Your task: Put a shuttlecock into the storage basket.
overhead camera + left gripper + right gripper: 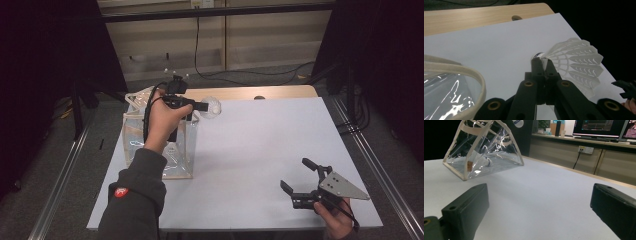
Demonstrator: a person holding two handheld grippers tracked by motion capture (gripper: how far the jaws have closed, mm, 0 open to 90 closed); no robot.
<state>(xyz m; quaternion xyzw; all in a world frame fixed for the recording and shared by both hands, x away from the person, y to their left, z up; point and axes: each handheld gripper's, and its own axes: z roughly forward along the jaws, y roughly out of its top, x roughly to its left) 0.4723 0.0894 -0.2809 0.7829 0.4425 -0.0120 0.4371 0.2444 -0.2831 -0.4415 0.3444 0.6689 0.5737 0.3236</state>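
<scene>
even overhead light falls on the white table point(260, 150), which reads bright while the surrounds sink to near black. shadows are soft and faint. the high view is a little grainy and soft. glare streaks the clear bag point(484, 150) in the right gripper view and again in the left gripper view point(451, 92). the shuttlecock point(576, 62) is fairly sharp; the near jaws are blurred. monitors point(599, 127) glow far off, out of focus
</scene>
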